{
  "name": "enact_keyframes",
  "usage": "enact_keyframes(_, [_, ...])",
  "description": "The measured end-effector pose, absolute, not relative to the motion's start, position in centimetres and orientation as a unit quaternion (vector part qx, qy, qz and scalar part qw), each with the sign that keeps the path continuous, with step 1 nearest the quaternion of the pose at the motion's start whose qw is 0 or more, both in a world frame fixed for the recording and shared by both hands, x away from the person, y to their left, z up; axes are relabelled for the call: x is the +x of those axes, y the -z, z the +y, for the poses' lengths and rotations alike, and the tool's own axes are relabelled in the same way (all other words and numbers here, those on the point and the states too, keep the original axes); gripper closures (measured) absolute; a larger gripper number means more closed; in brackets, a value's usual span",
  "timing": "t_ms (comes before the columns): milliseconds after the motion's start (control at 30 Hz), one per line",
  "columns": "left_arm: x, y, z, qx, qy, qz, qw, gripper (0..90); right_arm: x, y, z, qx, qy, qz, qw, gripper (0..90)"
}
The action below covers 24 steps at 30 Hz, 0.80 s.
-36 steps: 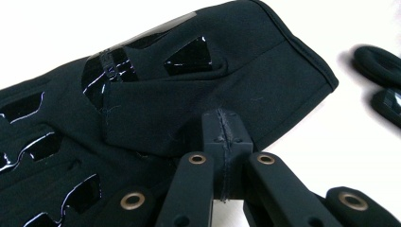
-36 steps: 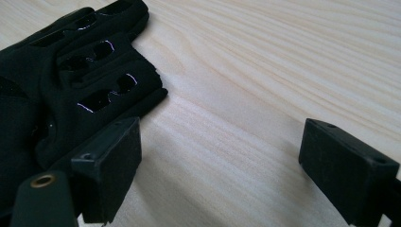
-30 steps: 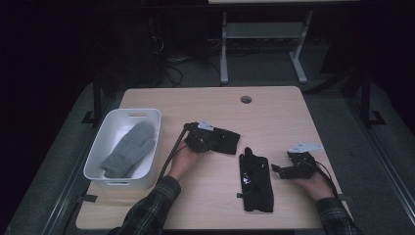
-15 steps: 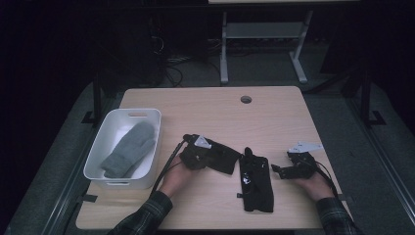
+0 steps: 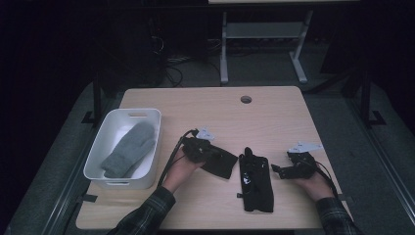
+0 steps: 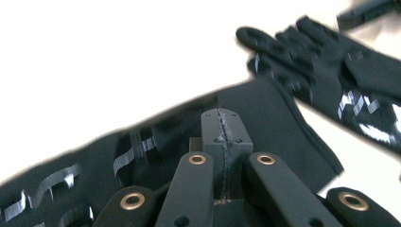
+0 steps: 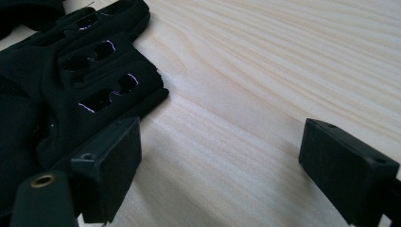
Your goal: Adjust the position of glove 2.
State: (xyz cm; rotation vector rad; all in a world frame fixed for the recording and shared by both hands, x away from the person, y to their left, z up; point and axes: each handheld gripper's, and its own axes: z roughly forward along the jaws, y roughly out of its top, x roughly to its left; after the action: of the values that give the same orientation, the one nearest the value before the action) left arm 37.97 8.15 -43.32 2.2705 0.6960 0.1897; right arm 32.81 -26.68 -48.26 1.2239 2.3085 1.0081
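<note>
Black glove bears shiny marks, unreadable.

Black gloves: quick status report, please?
Left gripper shut on black glove. Right gripper open beside second glove. Nothing in the way.

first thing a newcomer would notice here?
Probably the left gripper, its jaws shut on a black glove near the middle of the table. A second black glove lies flat just right of it, with the right gripper open beside it. At the table's left edge, a white bin holds a grey mitten.
</note>
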Motion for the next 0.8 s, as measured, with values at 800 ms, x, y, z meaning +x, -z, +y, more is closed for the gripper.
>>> enact_keyframes(800, [35.7,45.6,6.2,0.915,-0.015,0.22,0.338,89.4,32.8,48.3,-26.7,0.43,-0.355,0.813,0.17,13.7])
